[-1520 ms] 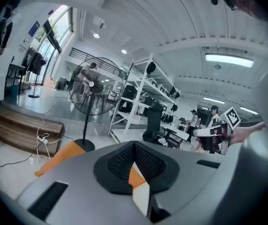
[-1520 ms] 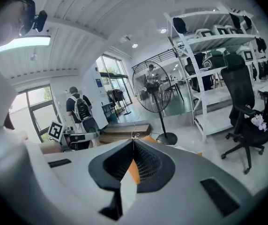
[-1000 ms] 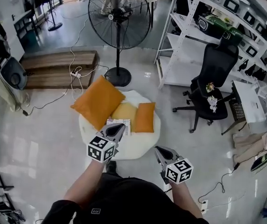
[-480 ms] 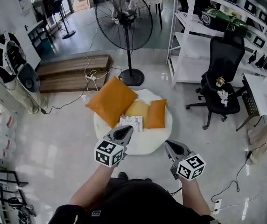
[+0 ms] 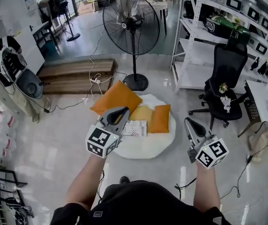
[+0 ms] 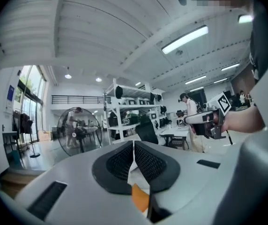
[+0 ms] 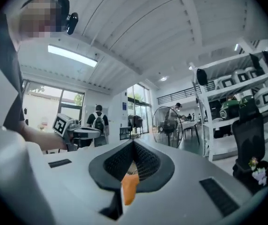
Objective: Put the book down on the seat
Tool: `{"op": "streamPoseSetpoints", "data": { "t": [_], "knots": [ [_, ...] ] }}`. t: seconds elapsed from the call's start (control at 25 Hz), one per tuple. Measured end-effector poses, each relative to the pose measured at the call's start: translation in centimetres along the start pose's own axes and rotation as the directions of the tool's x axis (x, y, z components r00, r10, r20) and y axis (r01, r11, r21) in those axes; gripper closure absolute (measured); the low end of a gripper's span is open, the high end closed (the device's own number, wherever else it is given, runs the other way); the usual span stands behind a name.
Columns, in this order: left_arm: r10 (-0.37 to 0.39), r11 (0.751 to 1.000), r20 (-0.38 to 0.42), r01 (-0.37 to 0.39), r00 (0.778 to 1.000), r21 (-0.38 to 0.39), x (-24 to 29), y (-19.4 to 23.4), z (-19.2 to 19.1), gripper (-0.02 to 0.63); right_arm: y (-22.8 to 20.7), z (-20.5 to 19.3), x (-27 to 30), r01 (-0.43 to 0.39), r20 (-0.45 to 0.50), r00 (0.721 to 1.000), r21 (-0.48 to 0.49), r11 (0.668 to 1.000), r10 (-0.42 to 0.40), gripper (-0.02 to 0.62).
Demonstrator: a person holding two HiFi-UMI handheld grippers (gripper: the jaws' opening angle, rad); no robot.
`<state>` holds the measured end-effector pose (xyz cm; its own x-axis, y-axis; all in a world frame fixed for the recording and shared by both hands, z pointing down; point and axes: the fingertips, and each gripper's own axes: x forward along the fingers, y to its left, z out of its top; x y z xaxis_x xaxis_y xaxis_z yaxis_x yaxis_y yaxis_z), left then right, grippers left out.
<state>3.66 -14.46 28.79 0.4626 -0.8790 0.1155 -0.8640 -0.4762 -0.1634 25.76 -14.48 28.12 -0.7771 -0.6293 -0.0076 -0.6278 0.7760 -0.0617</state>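
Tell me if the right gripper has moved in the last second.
Yes. Judged against the white seat in the head view, the right gripper has swung from just off the seat's near edge to out beside its right edge.

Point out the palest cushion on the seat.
The middle cushion, yellowish, lying between the big orange cushion on the left and the small orange cushion on the right.
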Motion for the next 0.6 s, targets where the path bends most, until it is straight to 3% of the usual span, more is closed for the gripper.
{"op": "streamPoseSetpoints", "data": {
  "t": [0.12,0.28,0.44,0.6],
  "knots": [
    [0.049,0.995,0.019,-0.047,0.999,-0.085,-2.0,0.7,-1.1,0.601,1.0,-2.8,-1.2,0.055,-0.015,0.998,0.096,0.994,-0.053,0.582],
    [0.049,0.987,-0.063,-0.058,0.997,-0.15,-3.4,0.2,-5.1,0.601,2.1,-7.2,-2.6,0.084,-0.1,0.993,0.151,0.985,-0.069,0.581],
    [0.062,0.971,-0.112,-0.086,0.992,-0.222,-4.2,0.4,-7.8,0.601,2.8,-8.1,-3.1,0.088,-0.11,0.991,0.154,0.984,-0.072,0.581],
    [0.043,0.97,-0.127,-0.072,0.991,-0.232,-4.4,-0.3,-8.6,0.601,3.5,-7.9,-3.0,0.07,-0.112,0.992,0.135,0.988,-0.055,0.581]
  ]
}}
